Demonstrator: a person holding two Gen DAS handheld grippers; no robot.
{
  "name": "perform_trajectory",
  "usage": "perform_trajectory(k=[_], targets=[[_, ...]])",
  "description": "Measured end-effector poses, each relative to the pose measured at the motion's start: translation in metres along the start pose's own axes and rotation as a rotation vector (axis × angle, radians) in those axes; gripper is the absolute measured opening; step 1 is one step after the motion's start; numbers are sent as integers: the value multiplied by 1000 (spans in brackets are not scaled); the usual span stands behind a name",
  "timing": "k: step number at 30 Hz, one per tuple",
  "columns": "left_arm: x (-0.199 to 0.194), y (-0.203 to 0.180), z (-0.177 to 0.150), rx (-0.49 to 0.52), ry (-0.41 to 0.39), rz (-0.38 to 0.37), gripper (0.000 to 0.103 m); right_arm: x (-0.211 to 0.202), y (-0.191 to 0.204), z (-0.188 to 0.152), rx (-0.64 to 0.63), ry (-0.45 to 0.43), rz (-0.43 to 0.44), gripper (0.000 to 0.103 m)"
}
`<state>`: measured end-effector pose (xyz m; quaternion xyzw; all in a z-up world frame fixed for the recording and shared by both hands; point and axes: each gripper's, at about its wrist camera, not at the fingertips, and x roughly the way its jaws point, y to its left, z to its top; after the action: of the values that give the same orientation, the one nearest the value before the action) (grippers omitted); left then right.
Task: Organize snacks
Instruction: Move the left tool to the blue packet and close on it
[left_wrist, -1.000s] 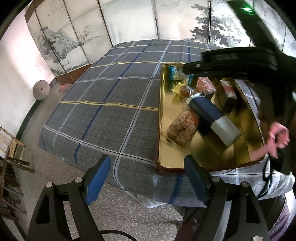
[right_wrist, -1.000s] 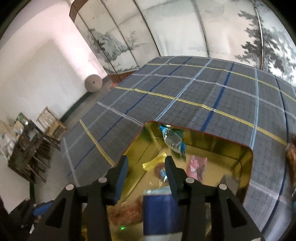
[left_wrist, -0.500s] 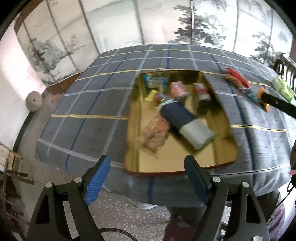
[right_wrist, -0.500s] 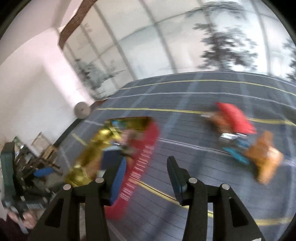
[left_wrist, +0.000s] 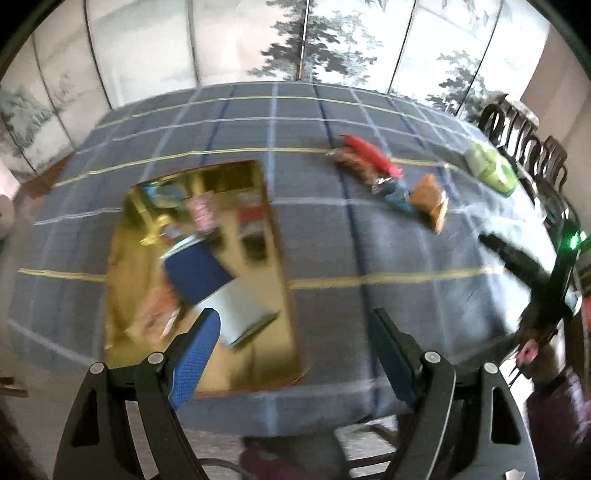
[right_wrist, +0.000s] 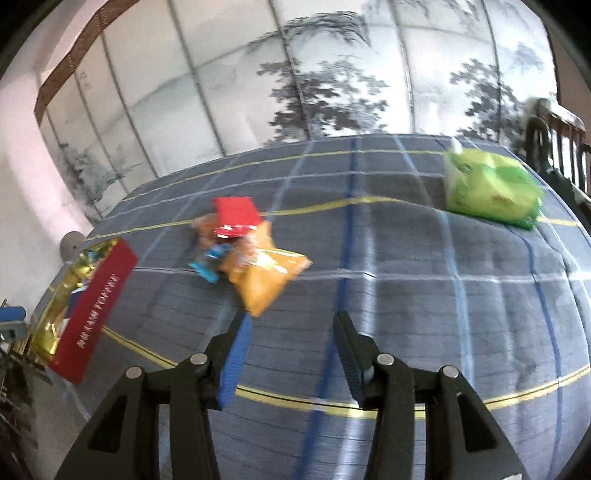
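A home dining room: checked tablecloth (right_wrist: 406, 295), painted folding screen (right_wrist: 295, 74), carved wooden chairs (left_wrist: 524, 136).

Pale lettering runs along the red outer wall of the gold tray (right_wrist: 96, 300) at far left, too blurred to read.

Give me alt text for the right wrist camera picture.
The open, empty right gripper hangs over a grey plaid tablecloth, facing a small pile of snack packets topped by an orange bag and a red packet. A green packet lies far right; a gold tray with a red side sits left.
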<state>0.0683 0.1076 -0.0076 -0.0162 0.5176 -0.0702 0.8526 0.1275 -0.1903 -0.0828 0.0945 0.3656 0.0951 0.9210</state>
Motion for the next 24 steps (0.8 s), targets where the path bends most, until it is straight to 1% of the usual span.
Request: perform_trajectory(k=[3,5,6,8,10,11,12,13,15,18,20,24], targets=[[13,-12,22,-14,2,-41,79,1,-13,-7,12,3,18,47],[27,-22,39,-20,24,-91,79,2,-18,-11,8,6,23,47],[38,-29,50,-32,41,-136,79,3,-18,-11,13,4,38,47],[53,-38,63,-49,71,-197,77,-1,-20,-11,15,-17,58,47],[75,-47,77,-79,110,-256,65,1,-20,-13,17,-12,77,47],[83,-51,82,-84,123,-270,48,1,-20,-13,13,-10,81,47],[99,-60,92,-78,155,-292,35,1,-19,-13,4,-18,90,47],[108,-63,97,-79,179,-302,33,0,-18,-13,-3,-25,98,47],[129,-71,109,-93,216,-311,33,-1,-16,-15,-14,-33,117,47],[146,-77,121,-103,237,-330,33,-3,-16,-16,-20,-42,145,47],[152,-82,128,-105,248,-368,33,-4,-17,-16,-13,-45,160,48],[158,-97,137,-65,236,-328,33,-4,-20,-15,-6,-49,180,48]])
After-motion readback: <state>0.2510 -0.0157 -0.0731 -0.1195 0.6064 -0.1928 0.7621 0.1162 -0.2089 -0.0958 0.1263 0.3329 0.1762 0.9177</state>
